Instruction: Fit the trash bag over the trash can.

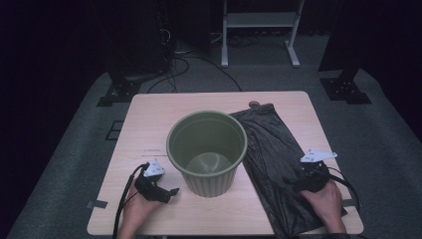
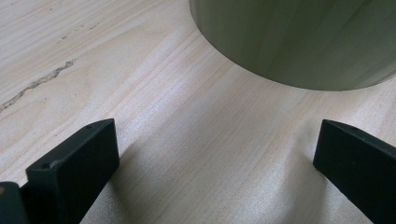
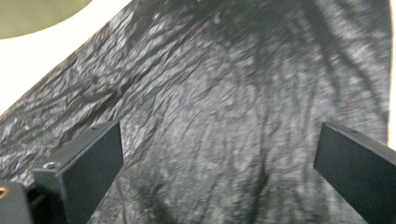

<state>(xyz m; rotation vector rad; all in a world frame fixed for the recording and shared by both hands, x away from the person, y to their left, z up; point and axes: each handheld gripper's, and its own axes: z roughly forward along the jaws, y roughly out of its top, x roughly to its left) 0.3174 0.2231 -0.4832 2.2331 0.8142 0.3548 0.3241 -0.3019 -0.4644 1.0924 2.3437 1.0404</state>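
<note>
A green ribbed bin (image 1: 207, 152) stands upright and empty in the middle of the wooden table (image 1: 149, 124). A black plastic bag (image 1: 271, 159) lies flat to its right, reaching the front edge. My left gripper (image 1: 169, 193) rests low on the wood just left of the bin's base, open, with bare table between its jaws; the bin's wall (image 2: 299, 42) rises close ahead. My right gripper (image 1: 298, 180) hovers over the bag's front right part, open, with crinkled black plastic (image 3: 224, 116) under and between its jaws. A corner of the bin (image 3: 32, 14) shows at upper left.
Tape marks sit at the table's front corners (image 1: 97, 203). Beyond the table, grey carpet holds black stand bases (image 1: 119, 92), loose cables (image 1: 184, 62) and a white frame's legs (image 1: 259, 35). Bare wood lies left of the bin.
</note>
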